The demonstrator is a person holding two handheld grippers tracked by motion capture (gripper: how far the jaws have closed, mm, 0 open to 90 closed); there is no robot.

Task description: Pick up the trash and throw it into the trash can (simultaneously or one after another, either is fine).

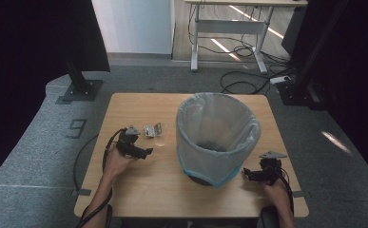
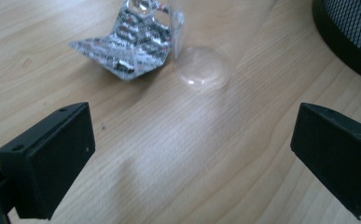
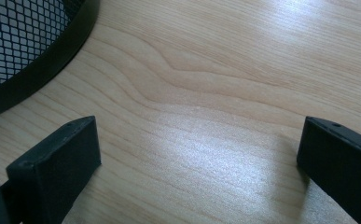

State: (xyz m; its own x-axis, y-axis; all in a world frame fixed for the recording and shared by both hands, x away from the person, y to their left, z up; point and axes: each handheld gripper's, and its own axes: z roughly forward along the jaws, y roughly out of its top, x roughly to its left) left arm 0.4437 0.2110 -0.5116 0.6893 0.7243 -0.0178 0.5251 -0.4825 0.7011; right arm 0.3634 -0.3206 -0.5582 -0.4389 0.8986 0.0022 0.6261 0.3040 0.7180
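While left claw [image 2: 192,154] gapes empty | foil wrapper [image 2: 131,44] just ahead, apart | right claw [image 3: 197,163] agape

Left gripper [image 1: 143,153]: black body, compact and angular, grey three-cornered plate on top. Black cable loops off its rear and trails along the forearm. In the left gripper view its two jaws are matte black rectangular blocks with flat faces and squared edges; small round screw holes sit near the upper corners of the left block.

Right gripper [image 1: 247,175]: same black build, grey three-cornered plate above, black cable trailing beside the wrist. In the right gripper view, the same matte black blocks, a screw hole visible on the top edge of each.

Forearms bare, no sleeves seen. No markings legible.
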